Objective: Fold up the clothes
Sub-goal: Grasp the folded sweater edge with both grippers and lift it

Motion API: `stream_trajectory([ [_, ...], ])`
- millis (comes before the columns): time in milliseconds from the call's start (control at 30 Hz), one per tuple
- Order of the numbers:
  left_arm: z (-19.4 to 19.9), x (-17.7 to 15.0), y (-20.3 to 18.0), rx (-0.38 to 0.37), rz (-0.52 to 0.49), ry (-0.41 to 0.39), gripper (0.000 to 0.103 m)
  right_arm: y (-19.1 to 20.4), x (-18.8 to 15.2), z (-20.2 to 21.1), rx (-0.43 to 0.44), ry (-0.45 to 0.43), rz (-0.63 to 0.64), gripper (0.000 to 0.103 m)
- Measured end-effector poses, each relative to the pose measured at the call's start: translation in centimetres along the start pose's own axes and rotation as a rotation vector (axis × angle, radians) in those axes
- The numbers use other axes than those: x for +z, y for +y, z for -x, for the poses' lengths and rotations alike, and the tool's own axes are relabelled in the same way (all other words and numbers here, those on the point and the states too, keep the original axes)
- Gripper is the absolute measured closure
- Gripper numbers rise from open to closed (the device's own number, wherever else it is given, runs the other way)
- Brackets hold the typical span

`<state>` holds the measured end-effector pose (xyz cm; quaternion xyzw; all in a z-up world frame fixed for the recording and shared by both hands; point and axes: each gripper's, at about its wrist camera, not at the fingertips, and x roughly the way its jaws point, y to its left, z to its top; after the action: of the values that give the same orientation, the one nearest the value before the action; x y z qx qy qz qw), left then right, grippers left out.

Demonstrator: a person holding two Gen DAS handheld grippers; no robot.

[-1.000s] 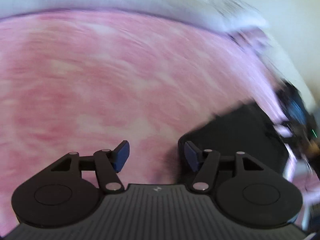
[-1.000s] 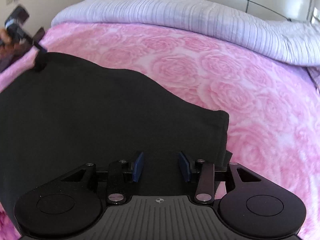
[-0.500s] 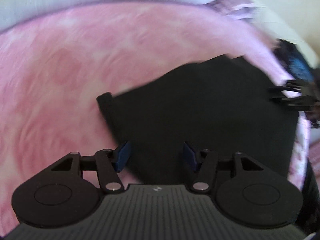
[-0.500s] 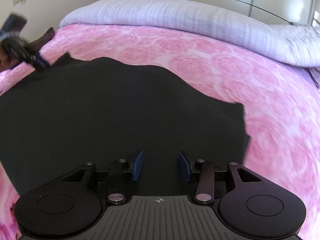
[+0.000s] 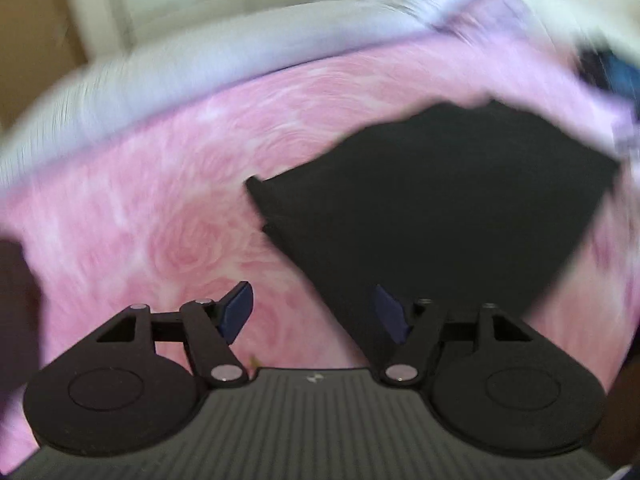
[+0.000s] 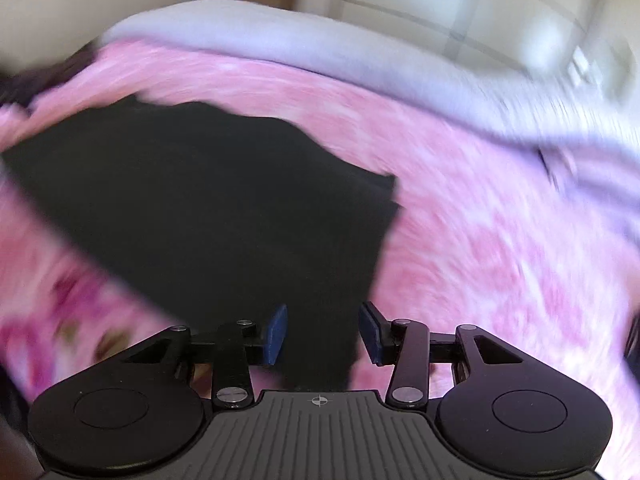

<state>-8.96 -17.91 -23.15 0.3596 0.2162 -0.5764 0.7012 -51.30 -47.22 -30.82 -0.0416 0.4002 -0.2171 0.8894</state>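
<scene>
black garment [image 5: 440,200] lying folded, probably soft, limp | gripping at corner | left gripper [image 5: 312,316] opening, empty | right gripper [image 6: 322,334] gaping, gripping nothing

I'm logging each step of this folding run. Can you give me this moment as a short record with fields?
surface: pink rose-print blanket on a bed
garment: black garment, lying folded on the blanket
bedding behind: pale lilac cover
left gripper: jaws opening, nothing pinched; garment edge lies below
right gripper: open, over the garment's near edge, not gripping
image quality: both views motion-blurred
</scene>
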Motion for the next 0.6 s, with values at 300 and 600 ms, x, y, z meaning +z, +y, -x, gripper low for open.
stream_trajectory([
  [300, -2.1, -5.4, -13.3, 0.259, -0.723, -0.049, 0.038, 9.0, -5.4, -0.6, -0.146, 0.0, 0.551, 0.059],
  [600, -6.7, -5.1, -12.8, 0.373, -0.855, -0.001, 0.079, 9.3, -5.0, -6.3, -0.325, 0.007, 0.78, 0.06],
])
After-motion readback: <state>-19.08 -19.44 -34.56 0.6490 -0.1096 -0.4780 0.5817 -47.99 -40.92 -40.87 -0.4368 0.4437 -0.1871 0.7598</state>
